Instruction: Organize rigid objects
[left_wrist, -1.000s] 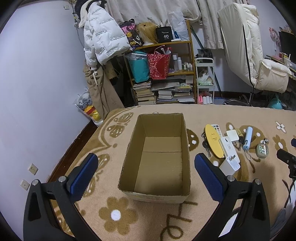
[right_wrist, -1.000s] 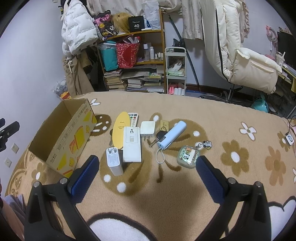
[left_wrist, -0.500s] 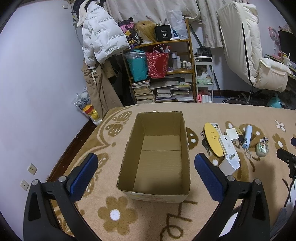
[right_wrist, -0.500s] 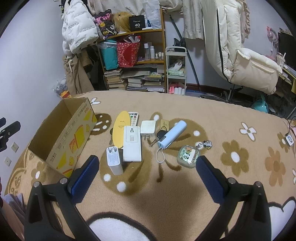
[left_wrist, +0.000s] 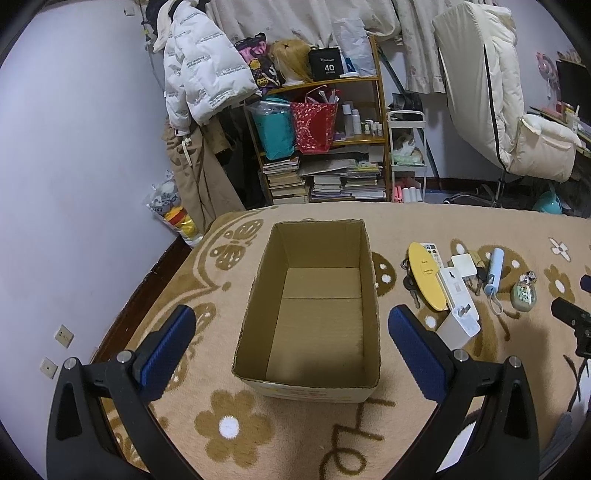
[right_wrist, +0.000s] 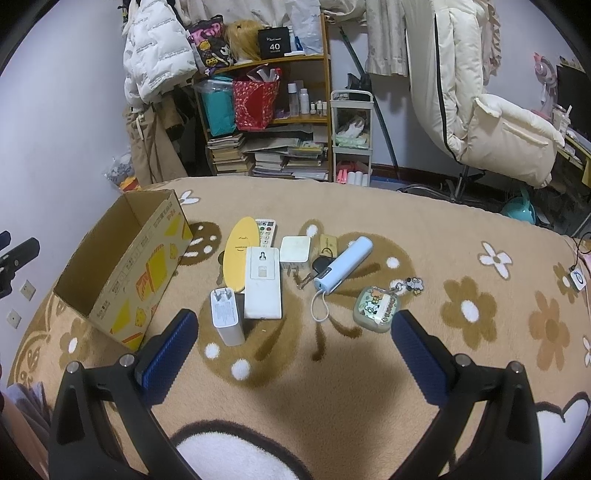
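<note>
Both claws, left (left_wrist: 291, 334) and right (right_wrist: 293, 338), wide apart, empty; cardboard box (left_wrist: 314, 306) seemingly bare inside.

Saw a big white "40" on the black box (right_wrist: 273, 43) high on the shelf (right_wrist: 320, 56), with tiny words under it too small to read. Found rows of grey letters on the white puffy coat (left_wrist: 201, 79) and red printing on the side of the cardboard box (right_wrist: 146, 266), all too blurry to read.
</note>
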